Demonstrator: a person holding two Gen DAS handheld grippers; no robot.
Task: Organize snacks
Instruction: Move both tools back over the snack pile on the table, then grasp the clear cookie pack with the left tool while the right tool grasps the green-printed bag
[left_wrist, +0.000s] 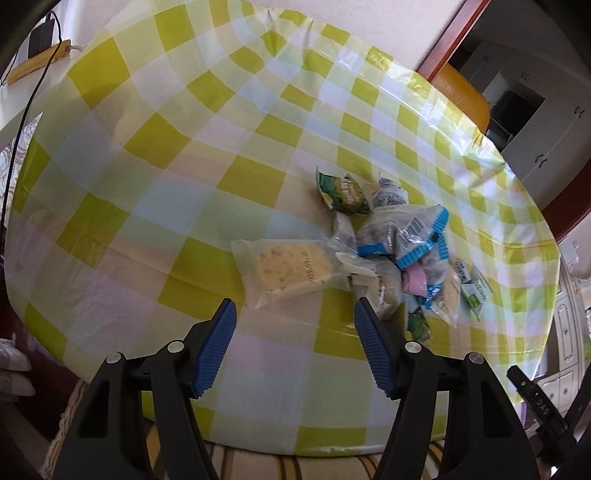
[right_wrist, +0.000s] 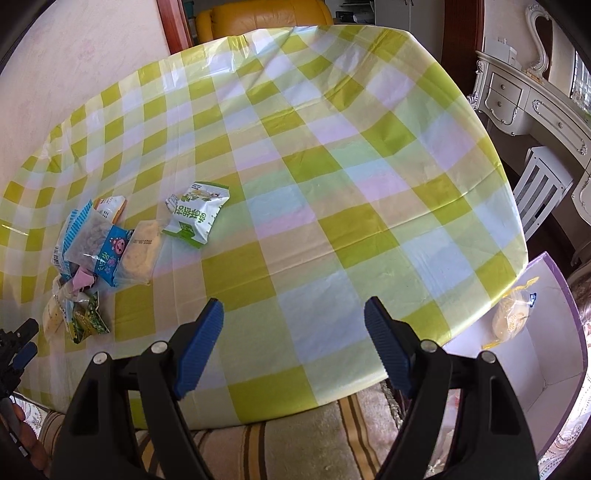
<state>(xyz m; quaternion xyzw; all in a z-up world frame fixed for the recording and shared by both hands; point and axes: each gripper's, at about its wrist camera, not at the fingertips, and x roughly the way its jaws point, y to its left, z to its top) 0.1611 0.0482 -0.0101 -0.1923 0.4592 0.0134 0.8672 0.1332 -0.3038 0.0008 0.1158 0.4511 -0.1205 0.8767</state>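
Jaws of both tools stand apart with nothing between them. Left gripper (left_wrist: 295, 314) hangs just short of a clear-wrapped round biscuit (left_wrist: 291, 267); right gripper (right_wrist: 293, 314) is over bare checked tablecloth (right_wrist: 332, 166). Beyond the left gripper, the snack pile (left_wrist: 402, 243) sits loose and unsorted, with a green-and-white packet (right_wrist: 195, 214) lying near it. Off the table's right edge, a white box (right_wrist: 546, 332) holds one wrapped bun (right_wrist: 511, 317). Judgement: barely started; one snack boxed, most still on the table.
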